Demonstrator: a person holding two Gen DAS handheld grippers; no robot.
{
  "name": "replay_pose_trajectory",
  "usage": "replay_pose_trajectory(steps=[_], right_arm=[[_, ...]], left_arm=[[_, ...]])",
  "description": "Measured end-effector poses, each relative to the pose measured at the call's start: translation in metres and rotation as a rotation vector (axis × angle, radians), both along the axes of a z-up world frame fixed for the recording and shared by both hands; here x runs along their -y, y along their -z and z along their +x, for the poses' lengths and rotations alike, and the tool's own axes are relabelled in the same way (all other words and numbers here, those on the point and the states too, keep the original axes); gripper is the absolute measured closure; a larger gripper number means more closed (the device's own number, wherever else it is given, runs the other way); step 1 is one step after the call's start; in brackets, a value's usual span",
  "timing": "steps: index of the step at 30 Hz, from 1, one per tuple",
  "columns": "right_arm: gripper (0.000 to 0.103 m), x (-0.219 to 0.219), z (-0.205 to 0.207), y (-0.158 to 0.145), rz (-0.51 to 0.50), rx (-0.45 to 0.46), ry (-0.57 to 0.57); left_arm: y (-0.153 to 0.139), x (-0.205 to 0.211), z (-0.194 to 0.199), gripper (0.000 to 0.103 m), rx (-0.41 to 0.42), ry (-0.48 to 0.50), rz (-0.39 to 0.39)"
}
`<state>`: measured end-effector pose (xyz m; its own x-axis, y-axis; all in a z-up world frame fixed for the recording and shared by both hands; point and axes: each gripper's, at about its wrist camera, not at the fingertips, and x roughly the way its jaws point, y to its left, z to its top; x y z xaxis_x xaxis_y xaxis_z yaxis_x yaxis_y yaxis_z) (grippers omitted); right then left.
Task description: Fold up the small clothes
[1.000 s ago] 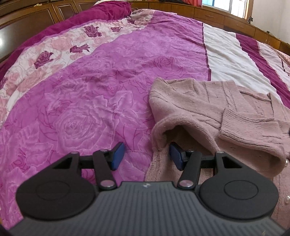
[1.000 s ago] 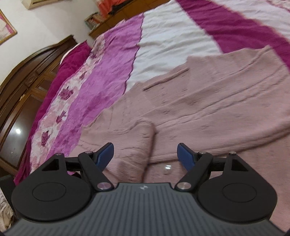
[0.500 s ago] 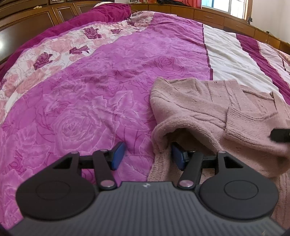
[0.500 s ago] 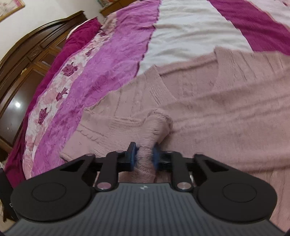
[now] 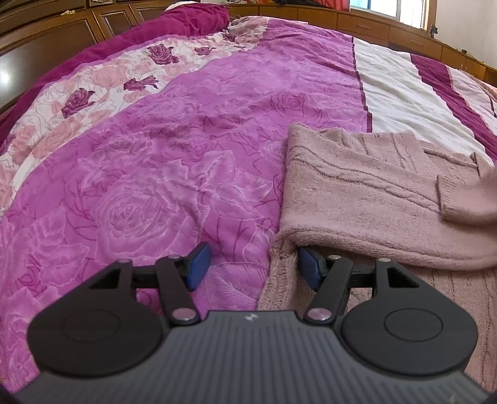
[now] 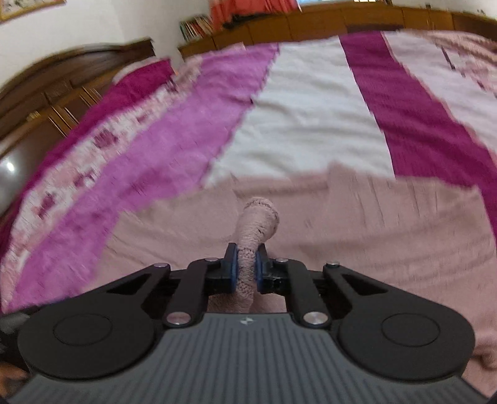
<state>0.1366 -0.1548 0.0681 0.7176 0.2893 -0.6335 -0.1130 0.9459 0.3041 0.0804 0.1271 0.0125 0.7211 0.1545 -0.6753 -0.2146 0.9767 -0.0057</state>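
1. Pink knit cardigan (image 5: 357,186) lies on the bed (image 5: 186,140), on its right half in the L wrist view, partly over the bedspread's white stripe and partly over the magenta rose print.
2. One sleeve (image 5: 372,199) is folded across the cardigan body, w/ its ribbed cuff (image 5: 459,205) toward the right edge of the view.
3. L gripper (image 5: 251,267): jaws apart, nothing between them. Right blue pad sits tucked under the cardigan's folded edge, touching the knit; left pad is over bare bedspread just beside the cardigan's hem.
4. R gripper (image 6: 247,270): jaws clamped on a bunched piece of the cardigan's knit, prob. a sleeve end but can't tell for sure. The pinched knit sticks up and fwd past the pads as a rounded lump (image 6: 259,217).
5. R wrist view is motion-blurred; rest of the cardigan (image 6: 372,233) spreads flat below and to both sides of the gripper.
6. Dark wooden headboard (image 5: 62,28) and cabinets run along the far and left sides of the bed; books (image 6: 195,28) on a ledge in the R view, window (image 5: 391,12) at far right in the L view.
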Motion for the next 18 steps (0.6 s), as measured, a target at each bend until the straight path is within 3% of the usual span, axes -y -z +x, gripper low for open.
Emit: replay_pose_trajectory(steps=[6, 12, 18], right_arm=[[0.088, 0.015, 0.004, 0.039, 0.097, -0.057, 0.075], [0.065, 0.015, -0.008, 0.027, 0.051, -0.032, 0.082], [0.059, 0.007, -0.033, 0.001, -0.011, 0.047, 0.071]], left_arm=[[-0.003, -0.001, 0.002, 0.039, -0.016, 0.012, 0.002], [-0.013, 0.001, -0.003, 0.040, -0.026, 0.037, -0.002], [-0.032, 0.008, -0.017, 0.040, 0.003, 0.092, 0.026]])
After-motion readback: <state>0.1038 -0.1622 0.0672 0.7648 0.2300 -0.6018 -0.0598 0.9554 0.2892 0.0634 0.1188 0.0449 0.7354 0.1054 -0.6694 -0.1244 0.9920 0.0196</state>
